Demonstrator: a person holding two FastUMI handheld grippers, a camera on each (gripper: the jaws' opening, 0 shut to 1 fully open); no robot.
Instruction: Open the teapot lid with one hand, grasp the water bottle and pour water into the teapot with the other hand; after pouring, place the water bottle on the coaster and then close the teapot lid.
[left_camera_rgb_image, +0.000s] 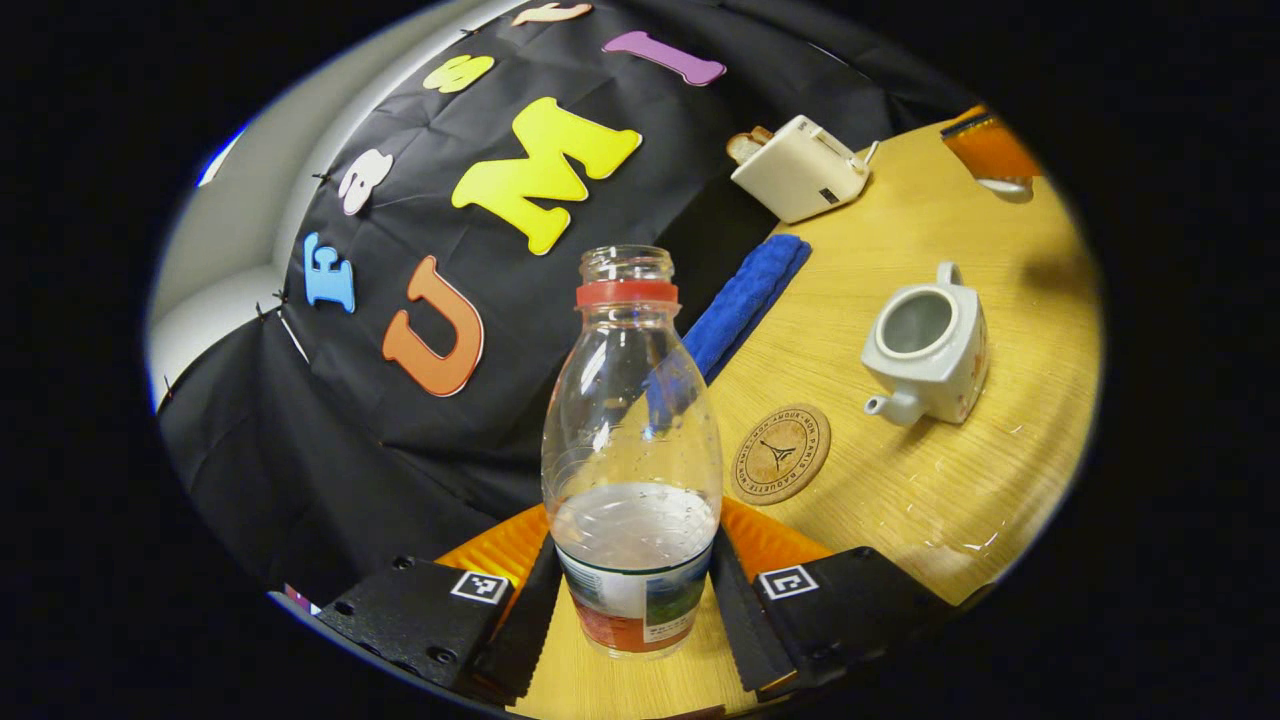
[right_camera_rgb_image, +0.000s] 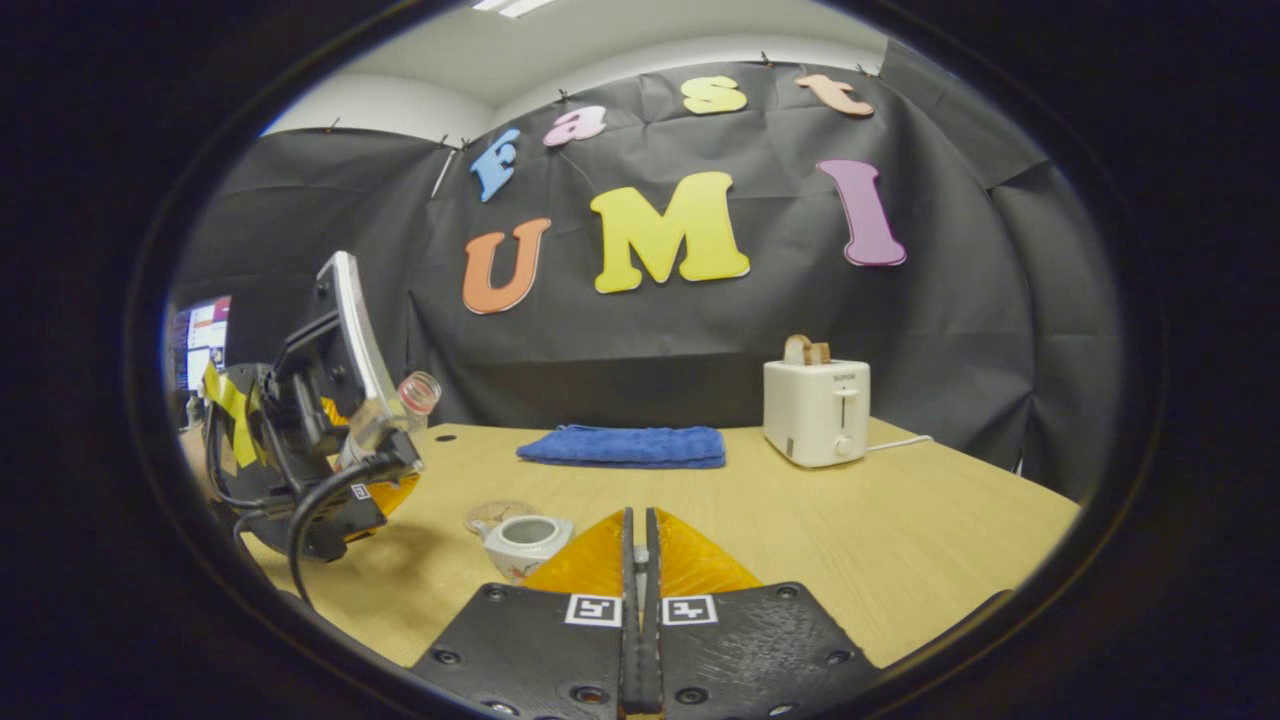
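Between the left gripper's (left_camera_rgb_image: 635, 590) fingers the clear plastic water bottle with a red neck ring (left_camera_rgb_image: 632, 450) is being clamped low on its labelled base, uncapped, part full and carried above the pale wooden table (left_camera_rgb_image: 900, 500). The small white ceramic teapot (left_camera_rgb_image: 928, 350) is sitting lidless just beyond the round cork coaster (left_camera_rgb_image: 781, 453). The right gripper (right_camera_rgb_image: 636, 560) is pinching something thin and pale between nearly closed fingers, seemingly the lid's knob, though I cannot tell. Judging by the low water level, pouring is probably finishing; next, the bottle is wanting setting upright on the coaster
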